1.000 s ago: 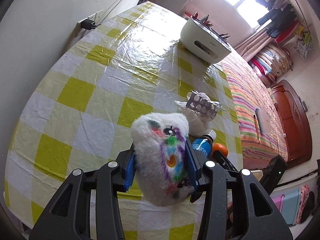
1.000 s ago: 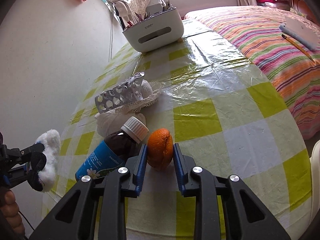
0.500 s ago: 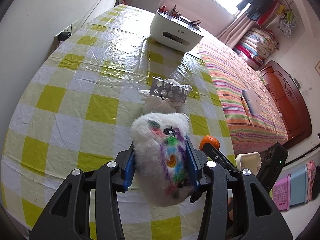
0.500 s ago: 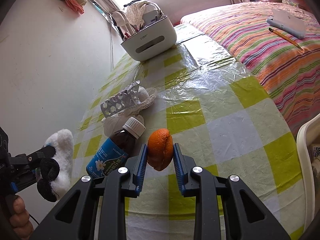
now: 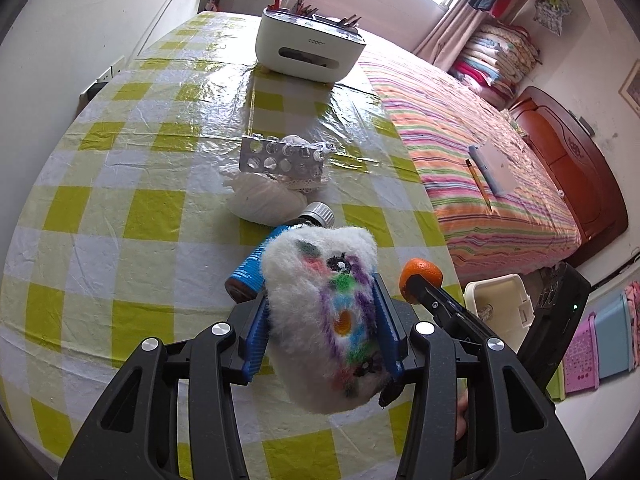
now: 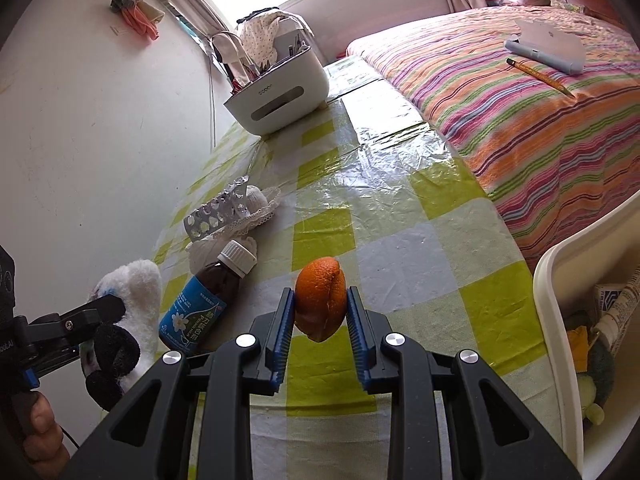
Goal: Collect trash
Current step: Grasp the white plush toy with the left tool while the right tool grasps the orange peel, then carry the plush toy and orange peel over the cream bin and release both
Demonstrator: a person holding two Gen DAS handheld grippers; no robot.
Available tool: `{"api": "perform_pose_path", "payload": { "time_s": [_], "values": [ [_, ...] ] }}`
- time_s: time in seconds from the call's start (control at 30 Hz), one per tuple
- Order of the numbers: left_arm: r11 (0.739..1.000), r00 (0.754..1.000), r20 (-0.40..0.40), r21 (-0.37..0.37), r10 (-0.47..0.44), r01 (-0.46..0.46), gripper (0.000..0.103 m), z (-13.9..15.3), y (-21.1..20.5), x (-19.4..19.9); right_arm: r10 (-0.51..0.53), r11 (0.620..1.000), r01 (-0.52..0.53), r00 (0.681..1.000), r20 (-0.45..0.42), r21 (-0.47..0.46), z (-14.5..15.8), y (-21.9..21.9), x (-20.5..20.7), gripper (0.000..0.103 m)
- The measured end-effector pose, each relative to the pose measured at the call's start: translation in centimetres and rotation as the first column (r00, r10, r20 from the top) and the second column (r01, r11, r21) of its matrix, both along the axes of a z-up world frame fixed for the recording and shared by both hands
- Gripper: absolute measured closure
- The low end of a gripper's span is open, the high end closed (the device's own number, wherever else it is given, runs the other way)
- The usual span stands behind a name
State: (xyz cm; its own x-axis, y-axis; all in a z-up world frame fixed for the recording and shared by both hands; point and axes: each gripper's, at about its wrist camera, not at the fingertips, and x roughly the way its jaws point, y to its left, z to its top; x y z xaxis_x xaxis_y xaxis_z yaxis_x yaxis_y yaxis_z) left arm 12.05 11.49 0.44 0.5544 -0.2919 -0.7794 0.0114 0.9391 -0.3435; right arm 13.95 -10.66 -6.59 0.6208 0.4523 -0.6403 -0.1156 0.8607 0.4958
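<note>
Orange peel (image 6: 320,300) is clamped in the right gripper (image 6: 320,322) and a white fluffy toy (image 5: 324,320) sits between the opening jaws of the left gripper (image 5: 320,330), both above the tabletop's (image 5: 120,200) near edge by the white bin (image 6: 560,280), while a brown medicine bottle (image 6: 204,300) and a silver blister pack (image 5: 280,158) remain.

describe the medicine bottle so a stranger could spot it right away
On the yellow-checked table, find the litter clustered near the wall. The bottle lies on its side there, below the silver blister pack: dark brown, white ribbed cap, blue flower label.
</note>
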Motion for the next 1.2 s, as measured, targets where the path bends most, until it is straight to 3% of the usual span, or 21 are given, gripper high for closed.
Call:
{"api": "perform_pose_path", "payload": {
  "time_s": [0.3,1.2],
  "values": [
    [0.996,0.998,0.023,0.057,-0.065,0.064,0.057,0.1,-3.7,-0.3,-0.025,1.0,0.025,1.0,0.01,0.0,0.2,-2.1,-0.9,0.077],
    [0.967,0.973,0.009,0.114,-0.23,0.228,0.056,-0.8,-13.2,-0.8,-0.13,0.991,0.128,0.991,0.034,0.046,0.6,-9.1,-3.1,0.077]
  ]
}}
